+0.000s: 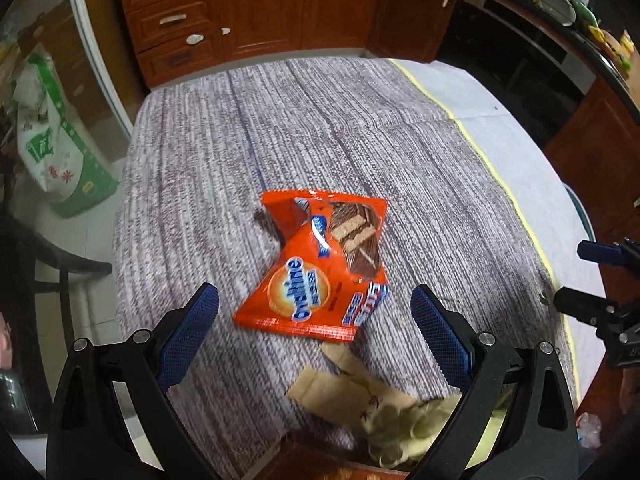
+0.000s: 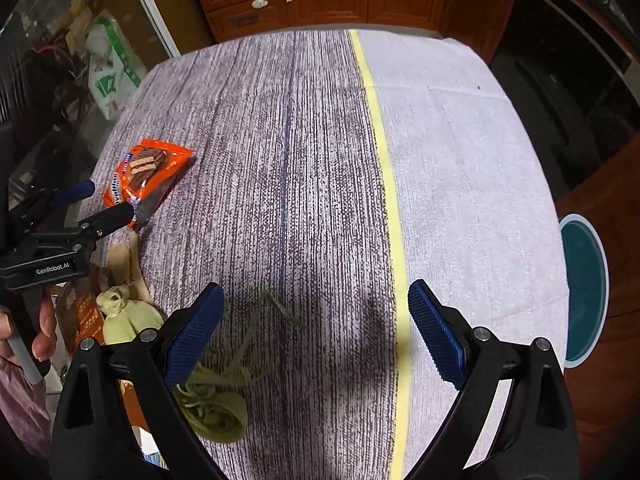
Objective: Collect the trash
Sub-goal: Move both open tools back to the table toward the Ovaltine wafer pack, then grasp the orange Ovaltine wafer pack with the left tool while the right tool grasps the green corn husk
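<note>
Sitting on the striped tablecloth (image 1: 280,128) is an orange Ovaltine wrapper (image 1: 316,268), just ahead of the left gripper (image 1: 314,316), whose blue pads are spread wide and holding nothing. Nearer than the wrapper lies a tan paper scrap (image 1: 332,392). The right gripper (image 2: 316,320) is spread too, empty, well right of the wrapper.

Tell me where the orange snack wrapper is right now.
The orange snack wrapper lies on the grey tablecloth, just ahead of the open left gripper.
</note>
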A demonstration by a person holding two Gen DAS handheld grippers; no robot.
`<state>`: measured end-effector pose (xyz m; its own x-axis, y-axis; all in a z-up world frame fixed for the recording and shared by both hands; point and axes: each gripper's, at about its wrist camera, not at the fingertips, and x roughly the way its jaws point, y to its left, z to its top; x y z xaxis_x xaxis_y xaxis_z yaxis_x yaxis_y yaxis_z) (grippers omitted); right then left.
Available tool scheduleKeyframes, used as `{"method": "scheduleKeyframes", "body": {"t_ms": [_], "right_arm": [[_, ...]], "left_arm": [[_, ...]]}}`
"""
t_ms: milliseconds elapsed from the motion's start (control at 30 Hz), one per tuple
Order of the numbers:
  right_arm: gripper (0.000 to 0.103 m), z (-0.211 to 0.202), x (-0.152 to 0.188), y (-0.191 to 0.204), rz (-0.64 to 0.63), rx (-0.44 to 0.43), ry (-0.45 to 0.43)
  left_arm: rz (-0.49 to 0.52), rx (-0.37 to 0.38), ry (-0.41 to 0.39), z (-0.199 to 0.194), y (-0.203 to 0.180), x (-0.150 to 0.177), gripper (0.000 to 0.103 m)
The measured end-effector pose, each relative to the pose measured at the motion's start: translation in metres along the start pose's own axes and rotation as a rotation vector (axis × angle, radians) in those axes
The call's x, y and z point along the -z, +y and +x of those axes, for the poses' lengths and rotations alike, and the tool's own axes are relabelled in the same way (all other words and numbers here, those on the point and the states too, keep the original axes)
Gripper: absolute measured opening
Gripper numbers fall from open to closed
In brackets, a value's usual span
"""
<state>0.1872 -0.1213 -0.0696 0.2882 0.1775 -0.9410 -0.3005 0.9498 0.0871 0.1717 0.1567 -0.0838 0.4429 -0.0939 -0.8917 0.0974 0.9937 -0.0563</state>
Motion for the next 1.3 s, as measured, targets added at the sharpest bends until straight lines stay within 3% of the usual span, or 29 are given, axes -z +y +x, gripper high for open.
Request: {"method": "scheduleKeyframes", "body": {"t_ms": [300, 333, 433, 467, 567, 1300], "right_arm": [[0.089, 0.013, -0.006, 0.003, -0.003, 0.0, 0.027], [0.089, 0.014, -0.006, 0.004, -0.005, -0.003, 0.028], [0.089, 0.018, -0.008, 0.006, -0.009, -0.01, 0.034], [0.089, 0.018, -0.008, 0.007, -0.01, -0.011, 0.034], [0.089, 0.017, -0.008, 0.01, -0.019, -0.016, 0.036], [0.089, -0.008, 0.04, 0.104, -0.253, -0.201, 0.065]], "left_arm": [[0.003, 0.046, 0.03, 0.027, -0.002, -0.013, 0.096], [0.003, 0.049, 0.025, 0.028, -0.002, -0.014, 0.09], [0.002, 0.067, 0.044, 0.034, -0.003, -0.016, 0.054], [0.003, 0.055, 0.032, 0.033, -0.003, -0.015, 0.047], [-0.001, 0.068, 0.02, 0.029, -0.003, -0.014, 0.039], [-0.048, 0.076, -0.097, -0.069, 0.019, 0.047, 0.037]]}}
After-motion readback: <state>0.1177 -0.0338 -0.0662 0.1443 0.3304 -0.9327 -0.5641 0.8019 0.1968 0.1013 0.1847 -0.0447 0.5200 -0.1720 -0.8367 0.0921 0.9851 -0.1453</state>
